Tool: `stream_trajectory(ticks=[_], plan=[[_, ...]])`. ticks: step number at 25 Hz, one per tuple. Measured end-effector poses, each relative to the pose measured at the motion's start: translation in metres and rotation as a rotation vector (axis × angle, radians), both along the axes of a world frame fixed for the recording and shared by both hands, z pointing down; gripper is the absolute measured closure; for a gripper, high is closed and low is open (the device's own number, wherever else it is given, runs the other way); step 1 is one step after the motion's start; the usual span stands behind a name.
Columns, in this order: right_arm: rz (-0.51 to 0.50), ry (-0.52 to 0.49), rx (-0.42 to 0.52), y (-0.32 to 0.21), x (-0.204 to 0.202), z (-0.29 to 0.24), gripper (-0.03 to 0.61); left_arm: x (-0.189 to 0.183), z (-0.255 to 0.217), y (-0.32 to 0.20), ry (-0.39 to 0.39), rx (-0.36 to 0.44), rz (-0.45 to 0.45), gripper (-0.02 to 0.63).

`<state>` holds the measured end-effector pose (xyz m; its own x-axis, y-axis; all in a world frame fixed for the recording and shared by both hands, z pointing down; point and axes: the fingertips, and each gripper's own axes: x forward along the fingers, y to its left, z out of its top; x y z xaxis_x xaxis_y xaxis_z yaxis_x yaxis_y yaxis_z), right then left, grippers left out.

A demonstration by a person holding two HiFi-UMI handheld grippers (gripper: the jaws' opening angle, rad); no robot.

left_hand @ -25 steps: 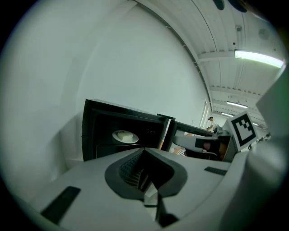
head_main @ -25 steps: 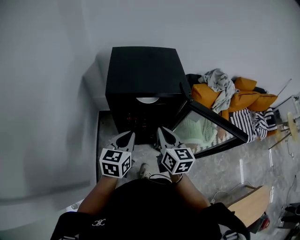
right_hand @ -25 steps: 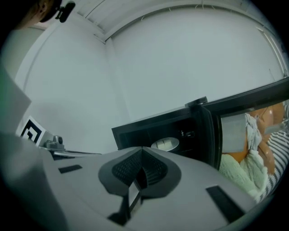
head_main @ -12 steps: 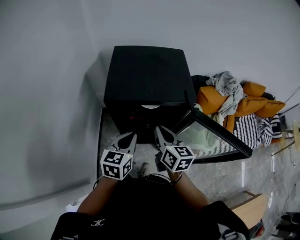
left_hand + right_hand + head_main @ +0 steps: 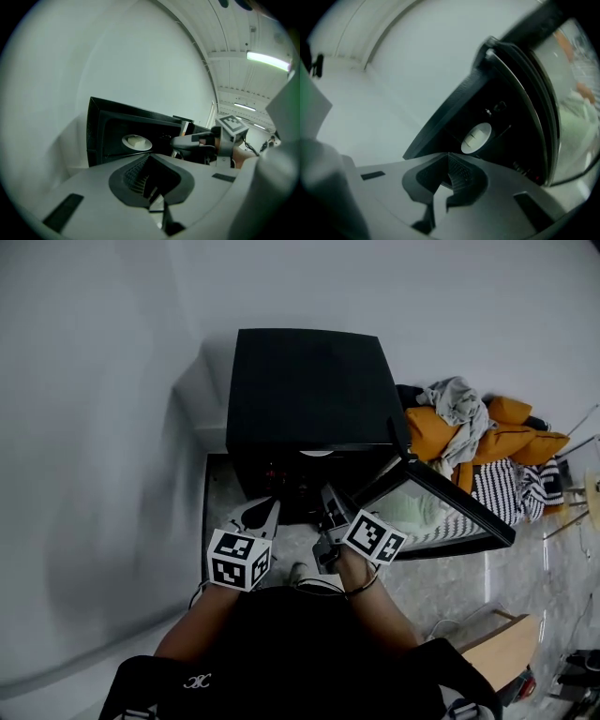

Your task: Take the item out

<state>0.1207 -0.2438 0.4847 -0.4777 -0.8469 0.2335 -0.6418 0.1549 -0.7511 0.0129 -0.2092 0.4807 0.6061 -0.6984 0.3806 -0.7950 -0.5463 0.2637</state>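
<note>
The oven (image 5: 309,381) door (image 5: 441,507) stands open for access, the item (image 5: 136,140) rests on a plate (image 5: 476,137) inside, and the left gripper (image 5: 266,512) and right gripper (image 5: 331,495) face the opening with jaws closed and empty.

No words, numbers or brand names could be read. The black-and-white marker cube (image 5: 238,561) of the left gripper (image 5: 260,513) and the matching cube (image 5: 376,538) of the right gripper (image 5: 330,499) bore square code patterns without letters. At the near left, a small white emblem (image 5: 197,683) on the person's black garment (image 5: 281,652) was too small to read. Red glints (image 5: 274,471) in the front of the black box-shaped oven (image 5: 309,381) could not be read as digits.
</note>
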Motion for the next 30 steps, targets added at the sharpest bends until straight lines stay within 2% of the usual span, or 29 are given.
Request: stream_trajectory(ticks=[2,4,6,8,17,30], plan=[[0.059,-0.197,-0.085,-0.004,0.005,0.011,0.571,0.0,-0.002,0.001,0.005,0.006,0.011,0.614],[0.127,-0.343,-0.149,-0.009,0.013,0.023,0.569,-0.001,-0.001,0.001,0.012,0.004,0.018,0.614],[0.183,-0.438,-0.184,-0.016,0.022,0.034,0.571,-0.002,0.0,0.001,0.024,-0.005,0.025,0.614],[0.205,-0.488,-0.204,-0.024,0.025,0.043,0.571,-0.005,-0.001,0.0,0.031,-0.007,0.023,0.614],[0.231,-0.625,-0.262,-0.053,0.015,0.061,0.571,-0.023,0.005,-0.001,0.017,-0.011,-0.015,0.614],[0.296,-0.62,-0.329,-0.079,0.024,0.085,0.569,-0.038,0.005,-0.007,0.012,-0.018,-0.053,0.614]])
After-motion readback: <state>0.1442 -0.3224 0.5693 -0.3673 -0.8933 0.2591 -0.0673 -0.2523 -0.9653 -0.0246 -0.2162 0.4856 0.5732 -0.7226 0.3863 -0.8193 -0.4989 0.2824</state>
